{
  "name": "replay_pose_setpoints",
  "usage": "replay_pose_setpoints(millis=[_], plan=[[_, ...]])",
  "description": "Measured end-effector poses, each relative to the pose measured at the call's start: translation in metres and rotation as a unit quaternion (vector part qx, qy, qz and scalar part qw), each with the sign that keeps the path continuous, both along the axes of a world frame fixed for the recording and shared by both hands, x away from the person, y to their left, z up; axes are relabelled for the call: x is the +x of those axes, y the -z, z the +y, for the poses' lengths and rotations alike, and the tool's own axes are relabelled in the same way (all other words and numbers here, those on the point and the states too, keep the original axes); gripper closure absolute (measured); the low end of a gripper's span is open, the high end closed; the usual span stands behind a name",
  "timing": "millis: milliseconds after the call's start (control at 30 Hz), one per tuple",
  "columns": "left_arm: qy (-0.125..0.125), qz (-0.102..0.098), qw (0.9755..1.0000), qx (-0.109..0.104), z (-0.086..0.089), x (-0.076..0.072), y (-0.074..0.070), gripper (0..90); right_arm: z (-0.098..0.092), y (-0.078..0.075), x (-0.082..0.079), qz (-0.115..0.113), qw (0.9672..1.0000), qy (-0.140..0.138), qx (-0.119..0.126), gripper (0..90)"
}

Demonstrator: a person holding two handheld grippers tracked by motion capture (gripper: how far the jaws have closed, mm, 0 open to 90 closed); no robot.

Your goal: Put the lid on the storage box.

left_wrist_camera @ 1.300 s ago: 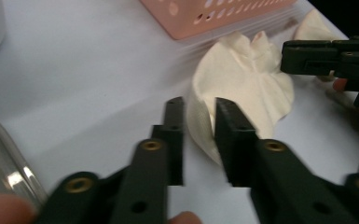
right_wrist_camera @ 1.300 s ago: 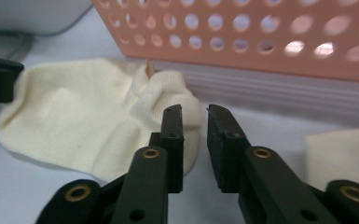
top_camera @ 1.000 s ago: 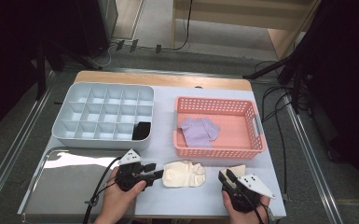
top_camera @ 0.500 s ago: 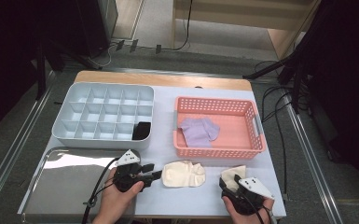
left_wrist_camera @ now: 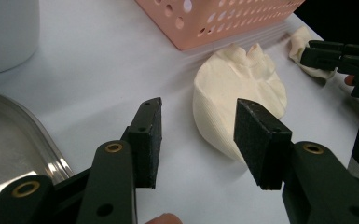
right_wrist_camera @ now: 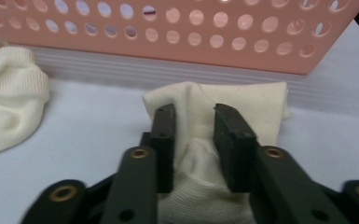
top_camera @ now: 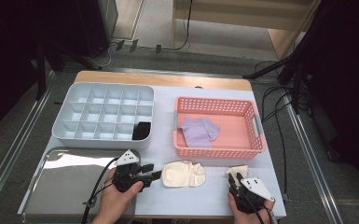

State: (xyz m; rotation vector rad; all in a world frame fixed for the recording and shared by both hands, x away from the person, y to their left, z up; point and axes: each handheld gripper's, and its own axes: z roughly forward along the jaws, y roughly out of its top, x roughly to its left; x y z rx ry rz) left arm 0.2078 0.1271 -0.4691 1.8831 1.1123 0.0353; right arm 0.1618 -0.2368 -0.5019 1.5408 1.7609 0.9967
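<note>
Two cream socks lie at the table's front. The larger cream sock (top_camera: 184, 173) (left_wrist_camera: 235, 100) is spread flat, and my left gripper (top_camera: 153, 172) (left_wrist_camera: 199, 106) stands open just left of it, nothing between its pads. The smaller folded cream sock (top_camera: 237, 170) (right_wrist_camera: 242, 105) lies in front of the pink basket (top_camera: 261, 140) (right_wrist_camera: 177, 42). My right gripper (top_camera: 233, 178) (right_wrist_camera: 196, 112) has just been closing its jaws and now pinches a raised fold of that sock. In the left gripper view the right gripper (left_wrist_camera: 340, 56) shows at the far right.
A purple sock (top_camera: 198, 130) lies in the pink basket. A pale compartment tray (top_camera: 74, 112) stands at the back left, with a black item (top_camera: 142, 130) in one front cell. A metal tray (top_camera: 65, 186) (left_wrist_camera: 14, 140) sits at the front left.
The right gripper has shifted slightly at the small sock and its jaws have closed on the fabric. The left gripper and the larger sock have stayed put.
</note>
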Motion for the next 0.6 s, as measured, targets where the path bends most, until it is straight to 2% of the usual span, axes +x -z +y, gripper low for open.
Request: replay_pose_setpoints(millis=[33, 67, 233, 333, 400, 467, 533, 567, 600], plan=[[0.001, 0.0, 1.0, -0.001, 0.0, 0.0, 0.0, 53.0, -0.001, 0.0, 0.0, -0.003, 1.0, -0.001, 0.006, 79.5], [0.001, 0.0, 1.0, -0.001, 0.0, 0.0, 0.0, 52.9, -0.002, -0.001, 0.001, -0.002, 0.9996, 0.002, 0.027, 81.6], [0.001, 0.002, 1.0, -0.002, 0.0, 0.001, 0.001, 52.9, 0.001, -0.003, 0.0, -0.014, 0.9993, -0.001, 0.035, 82.3], [0.0, 0.0, 1.0, -0.001, 0.0, 0.0, 0.001, 52.8, 0.008, -0.01, -0.004, -0.033, 0.9976, -0.033, 0.052, 82.3], [-0.002, -0.001, 1.0, -0.002, 0.001, 0.0, 0.001, 52.6, 0.017, -0.015, -0.006, -0.049, 0.9965, -0.051, 0.046, 82.2], [-0.003, -0.001, 1.0, -0.002, 0.001, 0.0, 0.002, 52.4, 0.036, -0.022, -0.009, -0.078, 0.9929, -0.079, 0.044, 82.1], [0.0, -0.004, 1.0, -0.001, 0.0, -0.001, 0.001, 52.4, 0.051, -0.025, -0.01, -0.079, 0.9907, -0.102, 0.043, 82.1], [0.0, -0.004, 1.0, -0.001, 0.0, -0.001, 0.001, 52.5, 0.051, -0.025, -0.01, -0.079, 0.9907, -0.102, 0.043, 82.1], [-0.001, -0.005, 1.0, -0.001, 0.001, -0.001, 0.001, 52.5, 0.059, -0.025, -0.01, -0.079, 0.989, -0.117, 0.045, 82.1]])
